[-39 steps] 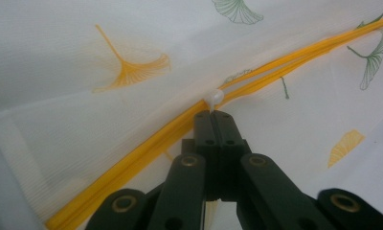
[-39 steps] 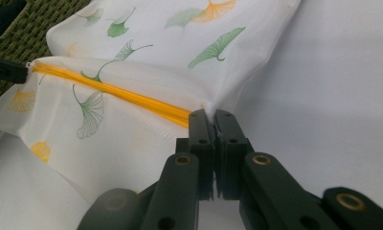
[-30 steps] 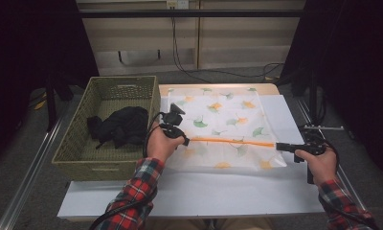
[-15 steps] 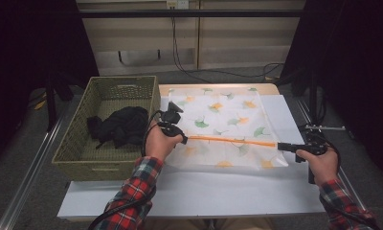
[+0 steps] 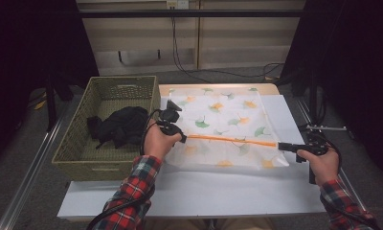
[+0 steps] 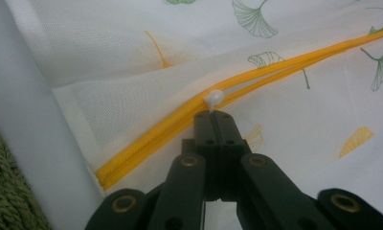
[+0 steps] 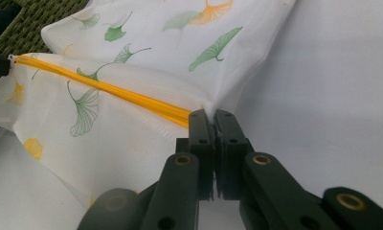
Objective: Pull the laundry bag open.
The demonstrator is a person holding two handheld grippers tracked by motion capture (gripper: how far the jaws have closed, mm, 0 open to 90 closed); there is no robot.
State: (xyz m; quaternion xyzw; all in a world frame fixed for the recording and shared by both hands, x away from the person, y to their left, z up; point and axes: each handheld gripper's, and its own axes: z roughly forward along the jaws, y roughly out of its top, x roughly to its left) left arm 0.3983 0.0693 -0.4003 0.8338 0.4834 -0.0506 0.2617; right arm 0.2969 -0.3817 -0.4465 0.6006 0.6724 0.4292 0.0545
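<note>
At centre frame, the bag corner vanishes between the right hand-held gripper jaws; the basket is cropped upper left.

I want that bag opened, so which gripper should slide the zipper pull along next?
Left. The left gripper is shut on the pull, while the right gripper pinches the bag's far corner, probably best kept as anchor.

- The mesh bag lay flat on the table, in front of me.
- The basket stood just left of the bag, touching the table's left edge.
- A bundle of cloth lay inside the basket.
- The bag's zipper ran left to right between my left gripper and my right gripper.
</note>
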